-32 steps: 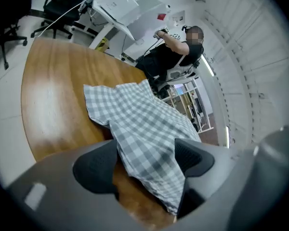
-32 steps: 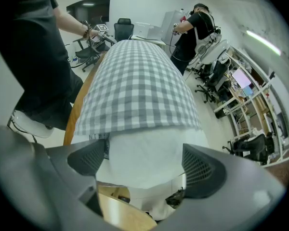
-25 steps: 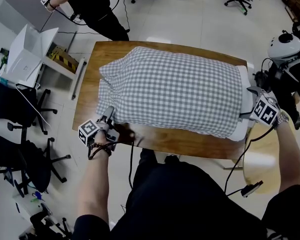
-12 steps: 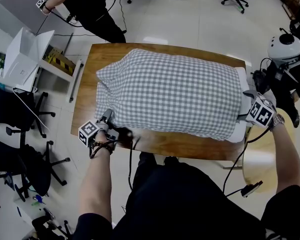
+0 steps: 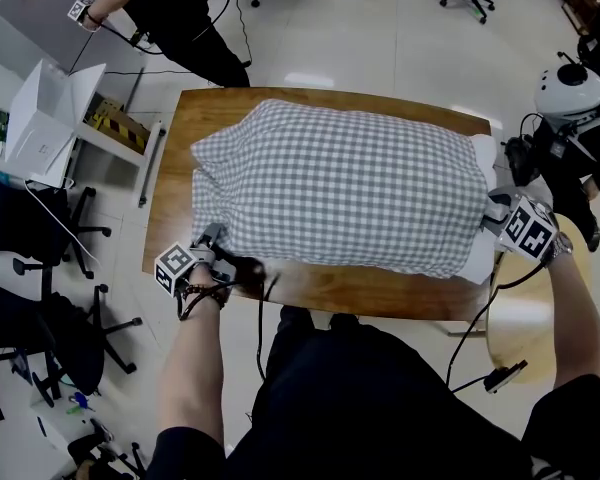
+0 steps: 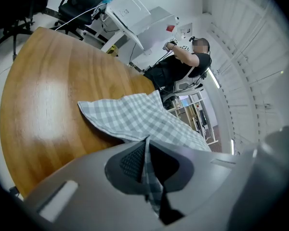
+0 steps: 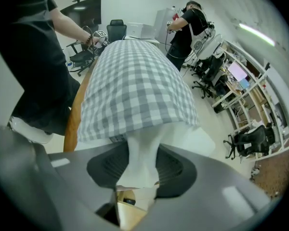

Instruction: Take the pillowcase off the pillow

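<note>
Head view: grey-and-white checked cloth pillowcase lies lengthways on the brown wooden table, covering nearly all of the white stuffed pillow; only the pillow's right end shows bare, over the table's right edge; left gripper at the pillowcase's near left corner, right gripper at the bare end; neither set of jaws readable from up here.

Left gripper view settles one: jaws pressed together on a thin fold of the pillowcase, check cloth running down between the pads; a flat corner of cloth lies on the wood ahead; the pillow is hidden in this view.

Right gripper view settles the other: jaws have just been closing and now pinch a bunched neck of the pillow, held partly apart by the stuffing; the pillowcase's open hem sits just beyond them, over the pillow; a tan surface below the jaws is cut off and I cannot tell what it is.

Around: person in black clothes beyond the far left corner; black office chairs and a white open box at left; round white helmet-like object at right; round pale wooden stool under the right forearm; the wearer's own black-clad body covers the floor below the table's near edge.
</note>
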`<state>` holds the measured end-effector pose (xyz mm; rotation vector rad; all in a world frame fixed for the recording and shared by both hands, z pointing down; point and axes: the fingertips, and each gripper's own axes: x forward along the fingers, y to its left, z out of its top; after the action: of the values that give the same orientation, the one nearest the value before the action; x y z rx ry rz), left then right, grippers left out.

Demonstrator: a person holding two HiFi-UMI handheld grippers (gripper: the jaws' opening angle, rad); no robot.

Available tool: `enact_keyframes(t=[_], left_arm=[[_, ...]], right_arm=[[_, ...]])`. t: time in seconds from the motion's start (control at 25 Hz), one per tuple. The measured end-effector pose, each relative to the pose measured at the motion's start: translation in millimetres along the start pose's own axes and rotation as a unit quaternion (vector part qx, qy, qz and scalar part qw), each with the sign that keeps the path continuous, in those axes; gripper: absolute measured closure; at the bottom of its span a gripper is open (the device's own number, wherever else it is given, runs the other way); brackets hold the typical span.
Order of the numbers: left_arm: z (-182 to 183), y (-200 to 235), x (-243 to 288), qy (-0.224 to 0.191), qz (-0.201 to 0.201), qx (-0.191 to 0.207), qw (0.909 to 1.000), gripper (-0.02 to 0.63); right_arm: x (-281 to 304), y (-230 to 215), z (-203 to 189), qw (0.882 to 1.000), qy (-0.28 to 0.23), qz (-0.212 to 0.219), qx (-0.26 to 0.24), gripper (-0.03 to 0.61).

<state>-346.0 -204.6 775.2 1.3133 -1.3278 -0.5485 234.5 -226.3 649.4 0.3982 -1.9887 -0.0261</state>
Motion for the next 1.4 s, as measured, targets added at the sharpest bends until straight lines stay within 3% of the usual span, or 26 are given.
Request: enact_keyframes(t=[0.2,0.36,0.8,1.4], left_arm=[[11,-10,-7,-0.026,0.010,0.030,0.9992,0.606],[36,-16,-17,-0.053,0.020,0.047,0.9973,0.607],[92,-33,-61,-0.126,0.023,0.056,0.9902,0.607],[137,-41,-90,-0.179,0.008,0.037,0.9831,0.607]], right_arm=[[-16,-9,2,0.999,-0.009,-0.043,-0.025,0.516],[-25,-22,8,0.996,-0.016,-0.081,-0.028,0.554],[-65,-48,4,0.988,-0.022,-0.155,-0.014,0.560],[-86,-50,-28,0.982,-0.024,-0.182,0.044,0.563]])
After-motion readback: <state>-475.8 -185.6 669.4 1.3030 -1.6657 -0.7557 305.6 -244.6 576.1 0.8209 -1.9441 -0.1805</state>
